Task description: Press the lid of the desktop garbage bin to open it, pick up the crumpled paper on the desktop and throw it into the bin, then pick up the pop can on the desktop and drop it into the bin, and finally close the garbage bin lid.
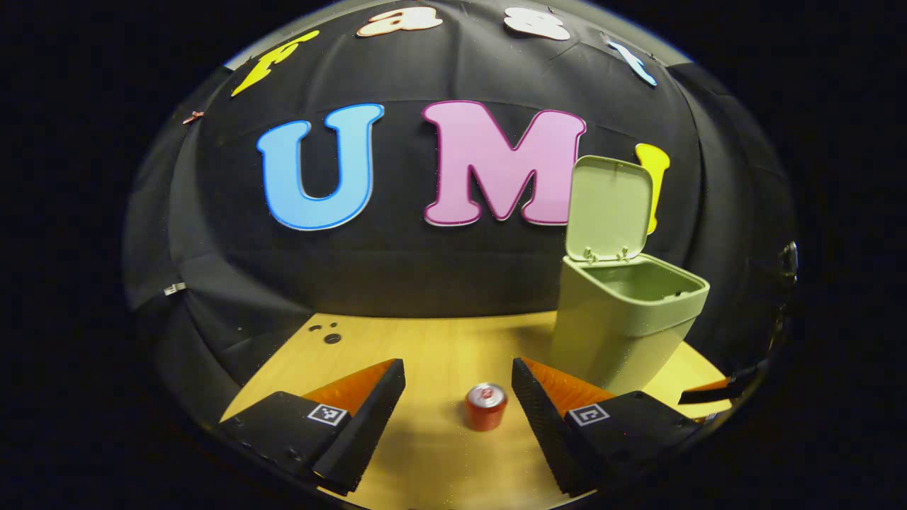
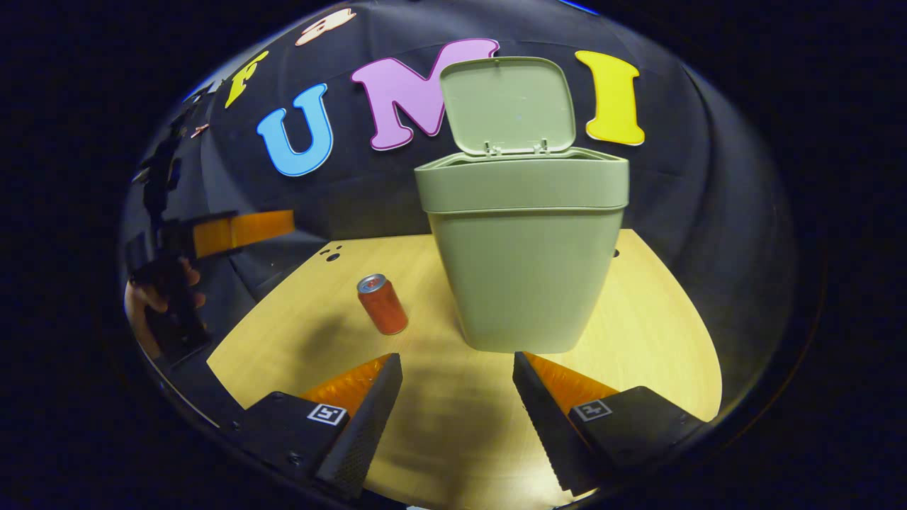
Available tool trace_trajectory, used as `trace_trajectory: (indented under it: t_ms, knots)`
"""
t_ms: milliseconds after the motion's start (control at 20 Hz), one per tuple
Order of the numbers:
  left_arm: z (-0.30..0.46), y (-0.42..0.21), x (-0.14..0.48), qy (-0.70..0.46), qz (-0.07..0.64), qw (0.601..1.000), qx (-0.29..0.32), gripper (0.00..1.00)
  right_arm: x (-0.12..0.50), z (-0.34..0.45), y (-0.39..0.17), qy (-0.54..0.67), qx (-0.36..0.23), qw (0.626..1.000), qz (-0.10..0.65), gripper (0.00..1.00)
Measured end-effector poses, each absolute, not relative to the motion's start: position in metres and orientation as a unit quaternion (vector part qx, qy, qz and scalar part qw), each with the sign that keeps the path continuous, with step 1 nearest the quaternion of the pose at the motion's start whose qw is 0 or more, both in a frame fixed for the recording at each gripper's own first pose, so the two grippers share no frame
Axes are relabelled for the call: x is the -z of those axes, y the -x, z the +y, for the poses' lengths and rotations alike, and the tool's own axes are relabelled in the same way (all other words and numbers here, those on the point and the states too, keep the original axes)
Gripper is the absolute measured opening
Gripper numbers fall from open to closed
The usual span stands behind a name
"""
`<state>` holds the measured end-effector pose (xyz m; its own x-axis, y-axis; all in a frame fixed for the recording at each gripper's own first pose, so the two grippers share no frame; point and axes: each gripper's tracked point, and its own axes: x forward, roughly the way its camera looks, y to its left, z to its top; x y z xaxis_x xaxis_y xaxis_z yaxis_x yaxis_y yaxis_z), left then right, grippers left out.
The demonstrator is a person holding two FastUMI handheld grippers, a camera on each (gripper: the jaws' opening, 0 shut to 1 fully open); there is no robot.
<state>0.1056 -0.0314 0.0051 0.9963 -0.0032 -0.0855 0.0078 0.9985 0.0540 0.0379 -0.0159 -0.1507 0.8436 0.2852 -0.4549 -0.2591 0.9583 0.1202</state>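
**Lid up, paper off the desk, can still to go**

The desktop (image 2: 659,340), a pale wooden board, carries the garbage bin (image 2: 528,262), a pale green tapered tub that stands upright. Its lid (image 2: 506,103) is swung up on the rear hinge and stands nearly vertical above the mouth, so the opening step looks done. No crumpled paper lies on the visible wood around the bin; my judgement is that it has already gone in, though the bin's inside shows too little to confirm it. What remains, as I read it, is the can and then closing the lid.

The left gripper (image 1: 458,386) hovers in front of the bin and to its left, fingers spread wide with nothing between the pads; the can sits on the wood in the gap ahead of them, not touched. The right gripper (image 2: 457,382) faces the bin's front wall, fingers likewise spread and holding nothing.

The pop can (image 2: 382,304) is red with a silver top, upright, undented as far as can be seen, just beside the bin's left wall but apart from it.
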Motion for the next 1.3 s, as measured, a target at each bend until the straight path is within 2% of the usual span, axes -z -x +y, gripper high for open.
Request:
trace_trajectory:
  t_ms: [600, 1300]
  knots:
    - [0.078, -0.035, 0.058, 0.019, 0.093, 0.994, -0.061, 0.97, 0.175, 0.076, -0.071, 0.031, -0.171, 0.953, 0.249, 0.99]
    - [0.156, -0.001, 0.098, 0.063, 0.136, 0.979, -0.136, 0.98, 0.224, 0.146, -0.145, 0.053, -0.183, 0.943, 0.275, 0.99]
